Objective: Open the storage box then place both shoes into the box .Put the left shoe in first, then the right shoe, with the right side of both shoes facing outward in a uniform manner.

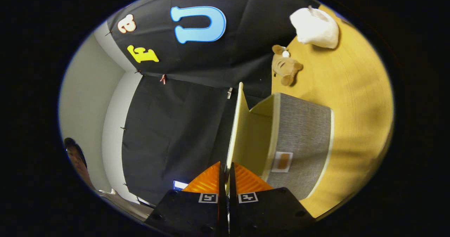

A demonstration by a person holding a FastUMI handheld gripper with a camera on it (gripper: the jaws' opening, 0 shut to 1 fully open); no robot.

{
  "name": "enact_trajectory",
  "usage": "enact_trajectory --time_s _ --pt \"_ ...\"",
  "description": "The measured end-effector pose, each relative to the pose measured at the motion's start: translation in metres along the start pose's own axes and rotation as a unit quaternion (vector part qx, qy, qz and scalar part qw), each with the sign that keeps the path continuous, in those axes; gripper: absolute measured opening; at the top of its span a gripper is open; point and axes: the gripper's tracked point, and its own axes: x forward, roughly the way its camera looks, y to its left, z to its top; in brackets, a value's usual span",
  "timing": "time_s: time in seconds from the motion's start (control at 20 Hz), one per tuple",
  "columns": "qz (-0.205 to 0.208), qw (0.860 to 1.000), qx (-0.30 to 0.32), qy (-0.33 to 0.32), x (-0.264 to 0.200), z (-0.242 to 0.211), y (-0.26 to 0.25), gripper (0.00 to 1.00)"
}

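Observation:
The storage box (302, 135) is grey fabric with pale trim and a small label on its side, and it stands on the wooden table (358, 89). Its pale lid (238, 124) is swung up, and I see it edge-on, running straight ahead from my fingers. My gripper (225, 168) is shut on the near edge of that lid, one finger on each face. The box's pale inside wall shows just beyond the lid. The view is rolled, so the table appears to the right of the fingers.
A small brown plush bear (285, 66) lies on the table beyond the box. Farther off is a white rounded object (314, 26); I cannot tell what it is. A person (75, 158) stands to the left, by the white wall.

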Motion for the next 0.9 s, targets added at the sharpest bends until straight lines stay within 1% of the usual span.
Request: enact_trajectory --time_s 0.15,0.2,0.25,0.4,0.5,0.7,0.9 --pt "-0.003 0.998 -0.047 -0.034 0.025 0.016 0.042 0.06" --pt "0.001 0.998 -0.054 -0.044 0.035 0.02 0.057 0.06" --pt "0.002 0.997 -0.064 -0.047 0.047 0.021 0.07 0.06" --pt "-0.011 0.992 -0.116 -0.043 0.082 0.014 0.09 0.07" --pt "-0.012 0.99 -0.135 -0.044 0.105 0.01 0.106 0.07" --pt "-0.008 0.989 -0.142 -0.033 0.151 -0.003 0.123 0.07" --pt "-0.016 0.989 -0.146 -0.019 0.191 -0.018 0.12 0.07"
